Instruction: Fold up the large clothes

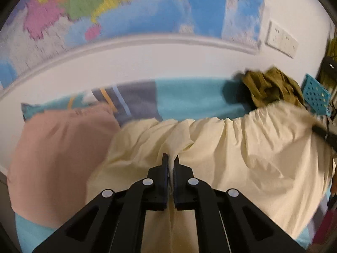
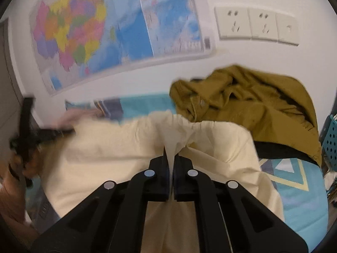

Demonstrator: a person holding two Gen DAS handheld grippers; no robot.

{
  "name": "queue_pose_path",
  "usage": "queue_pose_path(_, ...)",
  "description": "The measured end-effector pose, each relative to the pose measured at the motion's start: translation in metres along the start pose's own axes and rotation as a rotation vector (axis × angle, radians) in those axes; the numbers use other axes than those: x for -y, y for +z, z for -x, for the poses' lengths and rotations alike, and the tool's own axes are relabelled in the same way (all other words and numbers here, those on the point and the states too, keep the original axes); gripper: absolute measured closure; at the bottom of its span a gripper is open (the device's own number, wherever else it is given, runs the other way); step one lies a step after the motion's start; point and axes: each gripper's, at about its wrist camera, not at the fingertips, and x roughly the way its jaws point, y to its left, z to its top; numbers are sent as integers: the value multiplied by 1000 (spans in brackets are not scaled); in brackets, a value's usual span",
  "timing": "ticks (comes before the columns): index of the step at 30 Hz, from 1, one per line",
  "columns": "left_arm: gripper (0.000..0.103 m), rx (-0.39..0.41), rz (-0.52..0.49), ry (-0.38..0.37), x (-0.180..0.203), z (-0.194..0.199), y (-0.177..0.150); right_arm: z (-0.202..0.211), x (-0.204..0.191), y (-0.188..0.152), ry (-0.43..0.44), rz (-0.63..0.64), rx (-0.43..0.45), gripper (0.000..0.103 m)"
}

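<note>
- Both views were motion-blurred; the wall map [image 1: 130, 8] print was unreadable, and the blue perforated basket [image 1: 316, 94] was cut off at the frame's right edge.
- Cream garment [image 1: 242, 147] lay bunched across the bed [image 1: 189, 97], its lower part hidden under the gripper bodies.
- Left gripper [image 1: 171, 158]: jaws nearly together, clamped on a cream fold.
- Right gripper [image 2: 171, 151]: jaws likewise pinched on cream cloth, which rose in a peak between them.
- Left gripper also appeared at the right view's left edge, smeared, with a hand [image 2: 12, 181] partly visible.
- Olive jacket [image 2: 252, 105] heaped by the bed's far edge against the wall; pink cloth [image 1: 56, 158] toward the bed's left end.
</note>
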Motion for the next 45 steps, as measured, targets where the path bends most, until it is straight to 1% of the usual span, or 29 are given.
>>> queue_pose_path(2, 100, -37, 13, -6, -3, -12, -1, -25, 0, -9, -9, 6, -84, 99)
queue_pose_path(3, 100, -54, 0, 4, -2, -19, -5, -36, 2, -15, -16, 12, -124, 99)
queue_pose_path(5, 98, -81, -15, 26, 0, -28, -13, -41, 5, -20, -19, -5, -120, 96)
queue_pose_path(6, 95, -91, -26, 25, 1, -31, -16, -40, 7, -20, -13, -13, -122, 94)
queue_pose_path(8, 94, -84, -26, 33, 0, -29, -20, -35, 9, -20, 2, -32, -120, 87)
queue_pose_path(9, 90, -80, -21, 21, -1, -26, -21, -30, 10, -19, 15, -41, -115, 83)
queue_pose_path(10, 83, -71, -3, 5, -3, -19, -21, -26, 10, -19, 23, -48, -108, 76)
queue_pose_path(11, 82, -56, 3, 1, -4, -13, -22, -16, 11, -19, 29, -49, -90, 71)
queue_pose_path(12, 77, -21, -8, -1, -4, 0, -24, -4, 10, -19, 33, -40, -62, 68)
queue_pose_path(13, 67, 2, -16, 2, -4, 9, -25, 9, 10, -20, 36, -36, -33, 61)
queue_pose_path(14, 63, 29, -25, -2, -4, 21, -29, 16, 11, -20, 43, -39, -16, 55)
queue_pose_path(16, 55, 58, -56, -46, 0, 38, -38, 32, 14, -23, 62, -49, 15, 55)
queue_pose_path(17, 52, 57, -73, -64, 3, 42, -44, 33, 15, -24, 59, -44, 12, 55)
queue_pose_path(18, 46, 47, -85, -71, 5, 42, -48, 31, 18, -27, 43, -40, -6, 55)
queue_pose_path(19, 46, 29, -102, -57, 7, 39, -56, 25, 25, -31, 24, -60, -26, 55)
queue_pose_path(21, 46, -18, -102, -34, 6, 27, -68, 6, 38, -39, 17, -103, -76, 59)
queue_pose_path(22, 46, -22, -90, -36, 3, 24, -72, -1, 42, -42, 17, -119, -90, 59)
queue_pose_path(23, 46, -18, -81, -37, 1, 22, -76, -7, 48, -48, 39, -145, -104, 58)
queue_pose_path(25, 46, -9, -79, -33, 0, 22, -79, -11, 50, -52, 43, -159, -112, 57)
queue_pose_path(27, 45, -16, -63, -37, -1, 23, -79, -6, 45, -50, 21, -152, -100, 56)
queue_pose_path(29, 45, -8, -63, -17, 1, 27, -80, 6, 41, -48, 12, -150, -80, 52)
queue_pose_path(31, 43, 2, -45, -14, 1, 33, -82, 24, 36, -46, 39, -144, -31, 50)
queue_pose_path(34, 42, 21, -32, 13, 4, 43, -87, 49, 26, -47, 81, -112, 23, 48)
queue_pose_path(37, 42, 31, -16, 60, 6, 48, -91, 60, 8, -49, 122, -55, 34, 44)
queue_pose_path(39, 42, 31, -2, 69, 7, 50, -94, 58, 0, -51, 131, -18, 18, 44)
queue_pose_path(41, 42, 35, -7, 82, 10, 51, -96, 50, -4, -59, 137, -2, -19, 45)
queue_pose_path(43, 42, 35, -24, 101, 14, 50, -99, 36, -4, -66, 116, -9, -58, 46)
queue_pose_path(44, 42, 33, -27, 113, 15, 49, -100, 26, -3, -71, 90, -7, -81, 47)
queue_pose_path(45, 42, 29, -29, 119, 14, 48, -101, 22, -3, -75, 90, -18, -83, 47)
